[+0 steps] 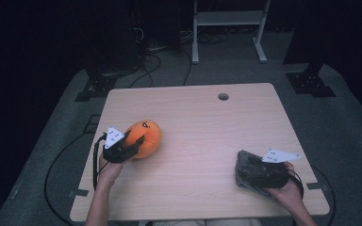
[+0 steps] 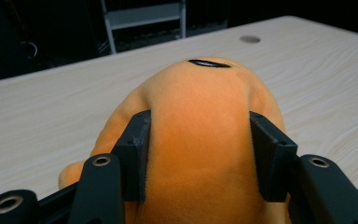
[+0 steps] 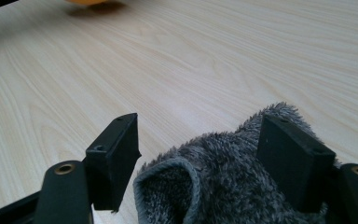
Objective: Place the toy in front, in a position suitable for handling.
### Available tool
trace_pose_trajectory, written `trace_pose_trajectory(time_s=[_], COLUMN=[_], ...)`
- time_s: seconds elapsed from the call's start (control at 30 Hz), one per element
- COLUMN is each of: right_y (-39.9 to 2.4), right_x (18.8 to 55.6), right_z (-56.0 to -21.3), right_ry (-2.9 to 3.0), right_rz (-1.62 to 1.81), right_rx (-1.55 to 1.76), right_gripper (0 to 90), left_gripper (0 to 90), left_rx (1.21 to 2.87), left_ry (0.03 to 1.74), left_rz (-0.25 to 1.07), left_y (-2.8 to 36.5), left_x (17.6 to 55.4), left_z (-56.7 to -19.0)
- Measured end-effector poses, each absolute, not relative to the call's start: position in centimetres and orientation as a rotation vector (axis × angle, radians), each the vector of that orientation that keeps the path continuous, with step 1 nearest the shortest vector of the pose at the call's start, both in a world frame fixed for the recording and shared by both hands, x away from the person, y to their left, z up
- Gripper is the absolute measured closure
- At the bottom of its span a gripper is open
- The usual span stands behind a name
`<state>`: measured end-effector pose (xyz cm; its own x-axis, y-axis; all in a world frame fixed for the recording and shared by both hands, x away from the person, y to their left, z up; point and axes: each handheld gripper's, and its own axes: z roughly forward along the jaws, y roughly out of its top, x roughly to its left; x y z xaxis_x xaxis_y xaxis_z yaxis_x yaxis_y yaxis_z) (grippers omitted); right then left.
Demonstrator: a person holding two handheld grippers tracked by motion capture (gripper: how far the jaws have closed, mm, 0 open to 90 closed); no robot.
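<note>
An orange plush toy (image 1: 147, 135) with a black mark on top lies at the left of the wooden table (image 1: 207, 122). My left gripper (image 1: 133, 145) is shut on it from the near side. In the left gripper view both pads (image 2: 137, 149) press into the orange plush toy (image 2: 200, 107) and dent its sides. At the right front of the table lies a grey fuzzy cloth (image 1: 243, 165). My right gripper (image 1: 248, 170) stands open over the cloth. The grey cloth (image 3: 223, 186) is bunched between the jaws and leans on the right one, with the left one just beside its edge.
A round cable hole (image 1: 223, 96) sits near the table's far edge. Beyond the table stands a white metal frame (image 1: 228, 19), with dark stands and cables (image 1: 146, 66) on the grey floor. A sliver of the orange toy (image 3: 88, 2) shows far off.
</note>
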<state>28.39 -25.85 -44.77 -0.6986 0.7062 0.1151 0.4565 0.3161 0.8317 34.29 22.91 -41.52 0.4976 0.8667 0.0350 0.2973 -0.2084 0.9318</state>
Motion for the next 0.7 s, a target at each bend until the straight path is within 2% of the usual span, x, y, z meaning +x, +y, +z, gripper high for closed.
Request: trace_pose_trajectory(time_s=[0.7], right_y=[-26.2], right_x=[28.5], right_z=[-44.7], right_ry=[2.295], right_rz=[1.333], right_rx=[1.065], right_gripper=[28.0], left_gripper=[46.7], left_rx=[1.779], left_ry=[0.773], left_rz=[0.609], left_y=[16.6], left_x=[33.0], left_z=[-39.7])
